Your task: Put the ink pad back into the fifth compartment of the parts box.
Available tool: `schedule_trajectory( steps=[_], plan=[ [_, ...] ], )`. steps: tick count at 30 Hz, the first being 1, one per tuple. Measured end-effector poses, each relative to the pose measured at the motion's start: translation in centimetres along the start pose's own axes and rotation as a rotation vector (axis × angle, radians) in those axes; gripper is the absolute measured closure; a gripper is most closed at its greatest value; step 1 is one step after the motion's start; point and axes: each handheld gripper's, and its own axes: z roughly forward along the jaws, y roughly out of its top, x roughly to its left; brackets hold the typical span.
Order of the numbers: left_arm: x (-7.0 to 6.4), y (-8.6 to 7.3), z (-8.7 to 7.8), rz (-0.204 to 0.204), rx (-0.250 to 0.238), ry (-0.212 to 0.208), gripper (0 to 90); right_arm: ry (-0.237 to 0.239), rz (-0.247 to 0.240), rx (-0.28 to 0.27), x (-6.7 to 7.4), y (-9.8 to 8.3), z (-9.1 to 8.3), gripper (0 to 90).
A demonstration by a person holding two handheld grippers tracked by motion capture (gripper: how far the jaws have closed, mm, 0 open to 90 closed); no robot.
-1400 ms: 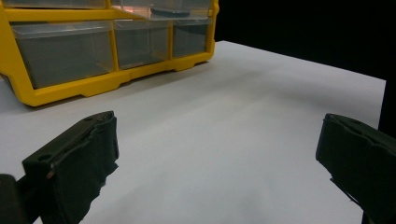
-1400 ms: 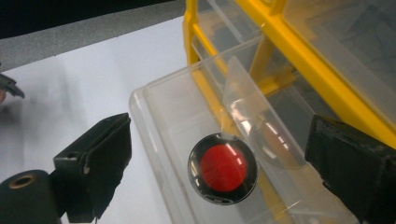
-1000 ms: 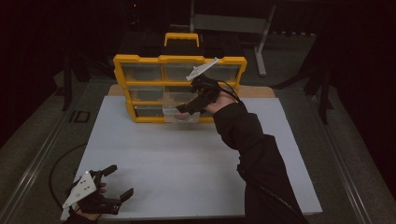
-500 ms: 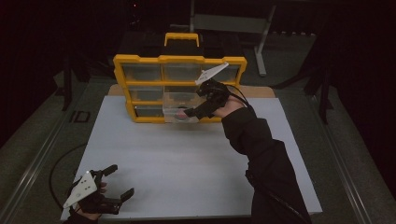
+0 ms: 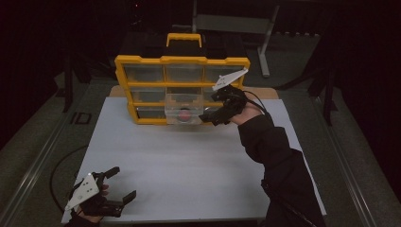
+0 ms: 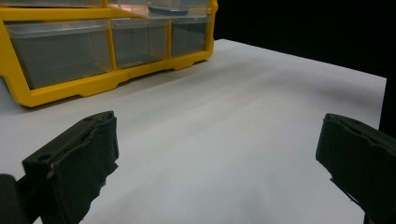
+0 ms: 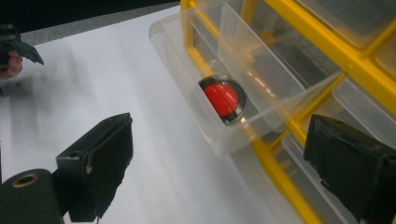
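Observation:
A yellow drawer organizer [image 5: 182, 60] stands at the back of the white table. One clear drawer [image 5: 182, 120] in its middle column is pulled out, and a round red piece [image 5: 184, 114] lies inside it. My right gripper [image 5: 213, 107] hovers open just right of that drawer, holding nothing. In the right gripper view the red piece [image 7: 223, 99] sits in a dark ring in the clear drawer [image 7: 177, 70], ahead of the wide-apart jaws of the right gripper [image 7: 224, 163]. My left gripper [image 5: 122, 184] rests open near the front left corner. The left gripper [image 6: 219, 154] faces the organizer [image 6: 93, 84] from afar.
The white table board [image 5: 189, 165] stretches between the organizer and the front edge. The organizer's other clear drawers are shut. A black handle frame [image 5: 184, 40] rises behind it. A cable [image 5: 59, 161] loops off the table's left side. The surroundings are dark.
My right gripper has drawn back to the right, away from the pulled-out drawer, and the red piece now shows inside it. The left gripper has stayed put.

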Motion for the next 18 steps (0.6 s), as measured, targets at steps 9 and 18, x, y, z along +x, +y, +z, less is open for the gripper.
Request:
schedule_trajectory(
  steps=[9, 18],
  plan=[
    [0.0, 0.0, 0.0, 0.003, 0.002, 0.002, 0.0, -0.010, 0.010, -0.004, -0.1, -1.7, -1.1, 8.4],
    [0.0, 0.0, 0.0, 0.003, 0.003, 0.001, 0.0, -0.008, 0.018, -0.012, 0.0, -4.1, -1.4, 8.4]
  ],
)
